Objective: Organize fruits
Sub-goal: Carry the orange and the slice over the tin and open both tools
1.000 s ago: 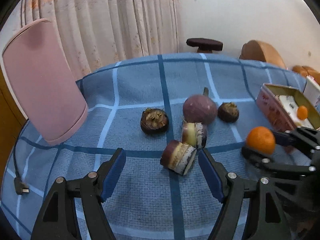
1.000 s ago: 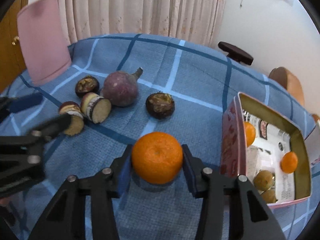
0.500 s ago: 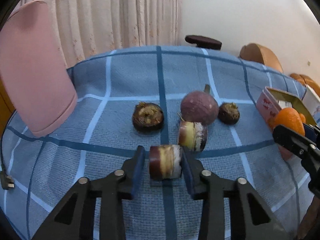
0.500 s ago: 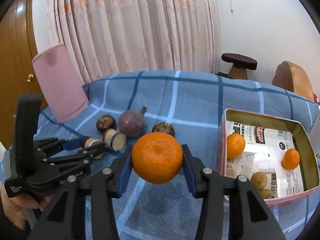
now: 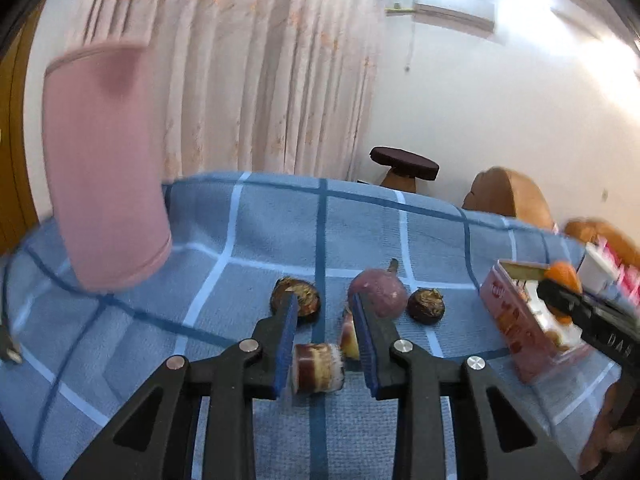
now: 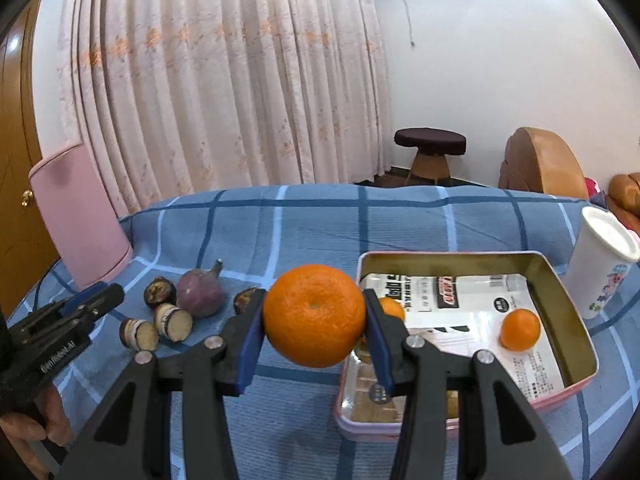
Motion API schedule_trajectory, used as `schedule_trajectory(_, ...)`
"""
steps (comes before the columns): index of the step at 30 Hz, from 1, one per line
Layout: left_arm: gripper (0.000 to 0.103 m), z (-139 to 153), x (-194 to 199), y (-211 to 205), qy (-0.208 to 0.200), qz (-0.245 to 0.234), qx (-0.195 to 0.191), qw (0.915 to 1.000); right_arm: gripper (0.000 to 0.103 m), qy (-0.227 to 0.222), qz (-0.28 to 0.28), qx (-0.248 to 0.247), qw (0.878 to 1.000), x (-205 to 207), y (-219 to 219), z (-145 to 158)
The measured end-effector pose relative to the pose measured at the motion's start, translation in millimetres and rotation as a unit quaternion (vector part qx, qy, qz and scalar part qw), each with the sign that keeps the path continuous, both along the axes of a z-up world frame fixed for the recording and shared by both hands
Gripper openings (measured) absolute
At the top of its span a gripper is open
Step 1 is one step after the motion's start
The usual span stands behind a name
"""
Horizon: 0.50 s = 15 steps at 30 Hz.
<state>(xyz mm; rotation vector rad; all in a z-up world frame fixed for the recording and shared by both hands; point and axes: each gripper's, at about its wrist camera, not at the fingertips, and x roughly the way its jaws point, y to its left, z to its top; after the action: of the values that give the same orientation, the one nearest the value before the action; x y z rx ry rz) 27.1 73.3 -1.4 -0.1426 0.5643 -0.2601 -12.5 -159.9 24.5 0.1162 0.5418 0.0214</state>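
Carry step in hand: right gripper (image 6: 314, 334) fingers clamp the big orange (image 6: 314, 314) by the tin's (image 6: 580, 320) near-left rim, left gripper (image 5: 324, 334) has just closed on a cut brown piece (image 5: 318, 367); next, likely release both over the tin.

The cloth (image 6: 320, 220) is blue, checked with dark blue and pale lines. The orange (image 6: 314, 314) is bright orange, as are two smaller ones (image 6: 520, 329) in the tin (image 6: 576, 300), which is pink outside and gold inside. The root (image 6: 200, 294) is dull purple; the cut pieces (image 6: 172, 319) have dark brown skin and cream flesh. The chair back (image 6: 76, 216) is pink, the curtain (image 6: 224, 80) cream with orange flowers, the cup (image 6: 600, 264) white.
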Motion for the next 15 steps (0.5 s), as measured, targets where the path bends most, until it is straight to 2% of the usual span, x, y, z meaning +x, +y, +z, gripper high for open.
schedule_trajectory(2, 0.035, -0.1, 8.5, 18.3, 0.027, 0.002, -0.048, 0.9985, 0.049, -0.001, 0.002, 0.002, 1.000, -1.5, -0.4, 0.2)
schedule_trajectory(4, 0.043, -0.9, 9.3, 27.8, 0.040, 0.012, -0.060, 0.9973, 0.049, -0.001, 0.006, 0.005, 1.000, -2.4, 0.8, 1.4)
schedule_trajectory(8, 0.043, -5.1, 9.3, 22.1, 0.051, 0.015, -0.012, 0.9985, 0.049, 0.000, 0.014, 0.003, 1.000, -3.3, 5.5, 1.9)
schedule_trajectory(13, 0.043, -16.6, 5.6, -19.4, 0.060, -0.020, 0.085, 0.9944, 0.049, 0.001, 0.017, -0.004, 1.000, -4.1, 8.9, 0.8)
schedule_trajectory(15, 0.043, -18.1, 7.1, -27.8, 0.068, -0.039, 0.082, 0.9936, 0.049, 0.003, 0.018, -0.003, 1.000, -3.1, 9.3, -0.3)
